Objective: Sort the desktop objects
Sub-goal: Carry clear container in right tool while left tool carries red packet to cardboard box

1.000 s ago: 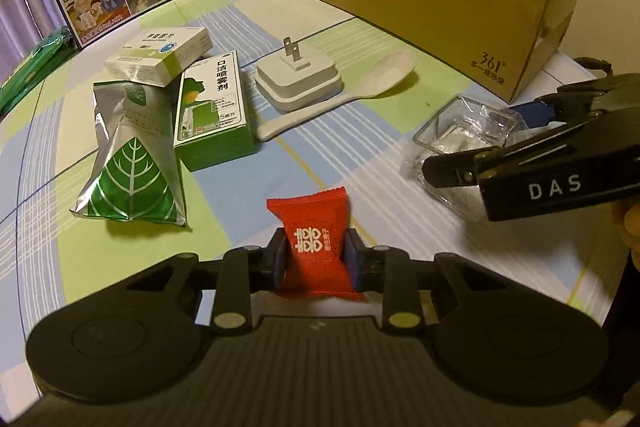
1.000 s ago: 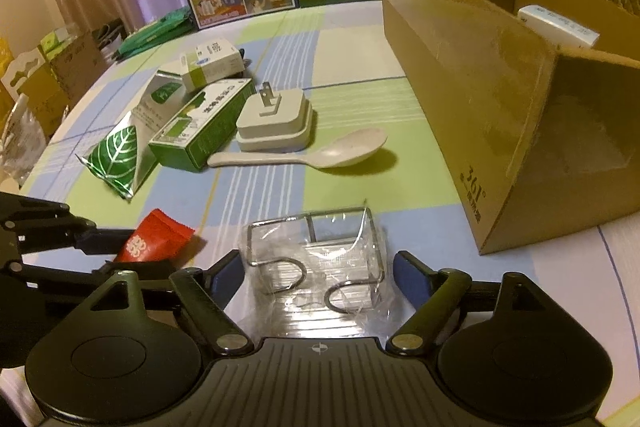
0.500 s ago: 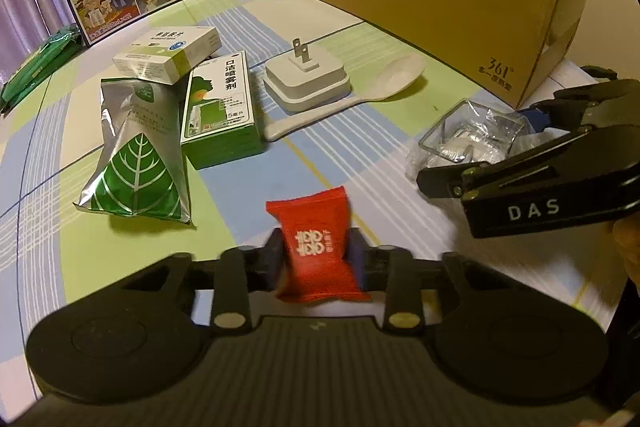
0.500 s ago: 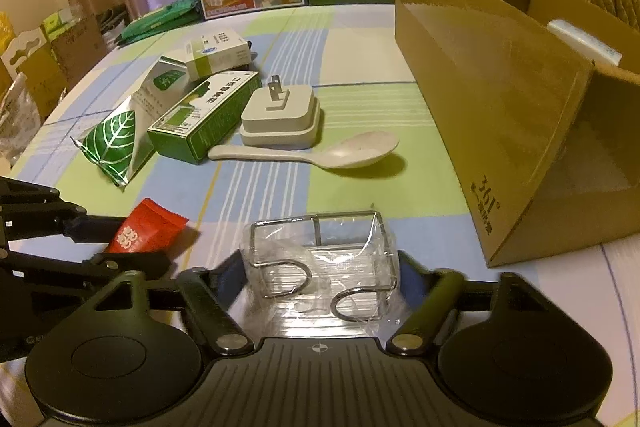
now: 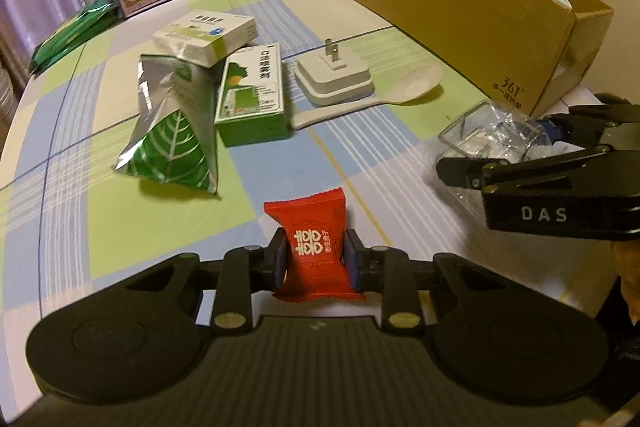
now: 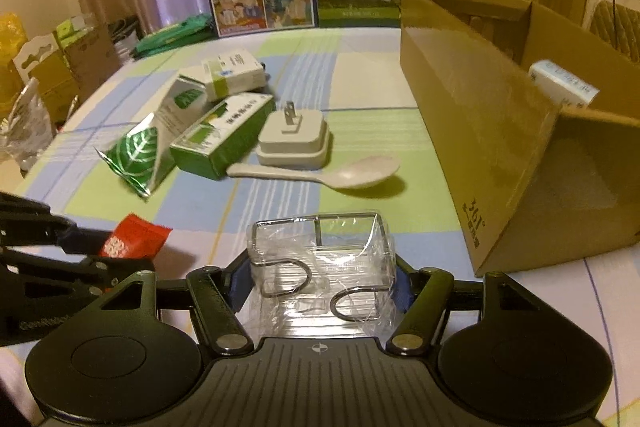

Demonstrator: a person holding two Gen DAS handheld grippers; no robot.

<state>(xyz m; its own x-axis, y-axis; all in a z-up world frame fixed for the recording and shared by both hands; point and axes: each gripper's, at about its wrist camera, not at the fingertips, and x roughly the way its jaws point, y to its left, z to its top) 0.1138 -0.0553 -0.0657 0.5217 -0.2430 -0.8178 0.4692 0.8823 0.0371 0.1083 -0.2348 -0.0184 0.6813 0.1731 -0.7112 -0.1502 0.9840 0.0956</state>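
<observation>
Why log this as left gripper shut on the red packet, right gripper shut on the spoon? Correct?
Not quite. The left gripper is shut on the red packet, but the right gripper is shut on the plastic-wrapped wire rack, not the spoon, which lies on the table beside the charger. The right wrist view shows it.

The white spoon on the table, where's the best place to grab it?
Probably by its handle: the spoon lies flat, and the handle is straight and thin. Come from above, fingers across it, near the bowl, since the charger crowds the other end.
</observation>
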